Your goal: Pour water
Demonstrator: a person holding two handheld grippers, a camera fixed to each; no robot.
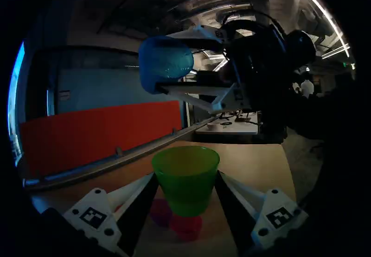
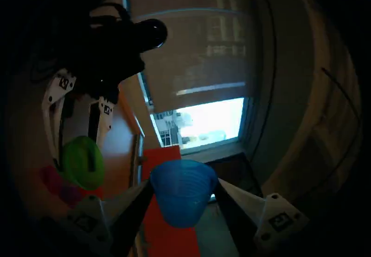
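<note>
**Tipped: blue cup [image 2: 182,196] up above green cup [image 1: 186,183]**

Close in, the left tongs [image 1: 185,176] are clamped on the green cup, a finger pressing each side, and the cup is upright over the wooden counter [image 1: 259,164]. Just beneath it, a pink cup [image 1: 185,227] and a purple cup [image 1: 160,210] sit on the counter. Farther off and higher, the right tongs [image 2: 183,185] squeeze the blue cup, which lies on its side. Beyond are an orange panel [image 1: 102,131] and a bright window [image 2: 199,122]. Water in either cup? Can't tell.
</note>
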